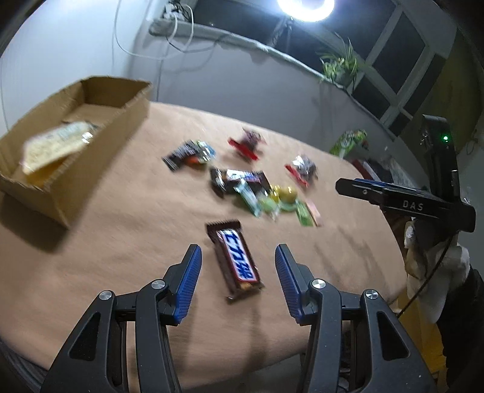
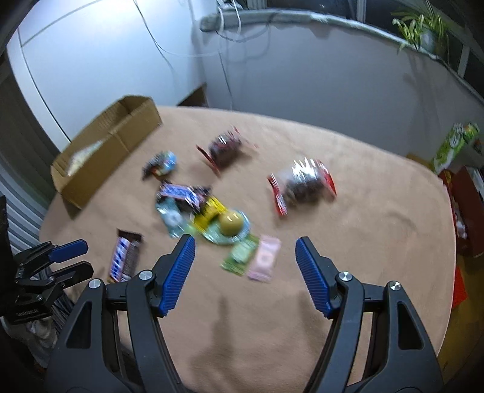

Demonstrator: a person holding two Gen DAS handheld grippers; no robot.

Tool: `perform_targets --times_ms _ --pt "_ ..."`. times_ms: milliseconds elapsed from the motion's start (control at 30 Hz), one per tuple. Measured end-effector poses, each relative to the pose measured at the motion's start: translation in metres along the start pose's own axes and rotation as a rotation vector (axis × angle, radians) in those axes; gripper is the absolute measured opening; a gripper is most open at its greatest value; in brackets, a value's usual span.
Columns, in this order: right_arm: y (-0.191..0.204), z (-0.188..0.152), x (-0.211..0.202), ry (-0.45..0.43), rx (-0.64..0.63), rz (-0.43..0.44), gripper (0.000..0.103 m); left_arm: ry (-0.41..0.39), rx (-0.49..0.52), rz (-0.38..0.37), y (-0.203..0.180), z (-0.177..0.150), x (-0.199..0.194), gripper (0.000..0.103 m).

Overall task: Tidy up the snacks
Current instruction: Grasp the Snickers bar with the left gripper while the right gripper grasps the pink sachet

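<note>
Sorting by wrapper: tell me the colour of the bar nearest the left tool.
Dark brown bar, blue-on-white lettering; left wrist view.

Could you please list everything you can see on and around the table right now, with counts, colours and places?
Cardboard box: one, brown, far left of the table, with a pale packet inside.
Chocolate bar: one, brown with a white and blue label, nearest the left gripper.
Red-edged bags: two, dark contents, far side of the table; the other lies further back.
Snack pile: several blurred wrappers, blue, yellow and green, mid-table.
Green packet and pink packet: one each, side by side, near the right gripper.
Table: one, tan cloth.
Plant: one, green, on the window ledge.
Left gripper: open, above the chocolate bar.
Right gripper: open, empty.
</note>
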State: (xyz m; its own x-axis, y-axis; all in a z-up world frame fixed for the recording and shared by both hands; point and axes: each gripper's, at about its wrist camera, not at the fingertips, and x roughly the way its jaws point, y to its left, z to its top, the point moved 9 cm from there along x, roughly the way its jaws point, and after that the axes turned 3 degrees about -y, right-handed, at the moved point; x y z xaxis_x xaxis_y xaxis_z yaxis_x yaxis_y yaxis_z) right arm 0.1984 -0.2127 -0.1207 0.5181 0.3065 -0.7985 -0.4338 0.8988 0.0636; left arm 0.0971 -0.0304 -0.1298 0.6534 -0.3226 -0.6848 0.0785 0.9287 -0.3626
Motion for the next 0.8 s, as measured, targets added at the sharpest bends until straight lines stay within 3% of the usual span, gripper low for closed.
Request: perform_targets --times_ms 100,267,533,800 --pt "-0.008 -0.012 0.013 0.032 0.005 -0.017 0.071 0.022 0.002 0.01 -0.005 -0.008 0.011 0.05" --pt "-0.014 -0.029 0.035 0.083 0.012 -0.031 0.048 0.041 0.001 0.034 -0.008 -0.016 0.025 0.05" --pt "-0.014 -0.035 0.052 0.117 0.003 -0.042 0.037 0.044 0.028 0.065 -0.009 -0.017 0.036 0.049" --pt "-0.015 -0.026 0.061 0.124 -0.02 -0.07 0.036 0.051 0.077 0.099 -0.01 -0.018 0.049 0.047"
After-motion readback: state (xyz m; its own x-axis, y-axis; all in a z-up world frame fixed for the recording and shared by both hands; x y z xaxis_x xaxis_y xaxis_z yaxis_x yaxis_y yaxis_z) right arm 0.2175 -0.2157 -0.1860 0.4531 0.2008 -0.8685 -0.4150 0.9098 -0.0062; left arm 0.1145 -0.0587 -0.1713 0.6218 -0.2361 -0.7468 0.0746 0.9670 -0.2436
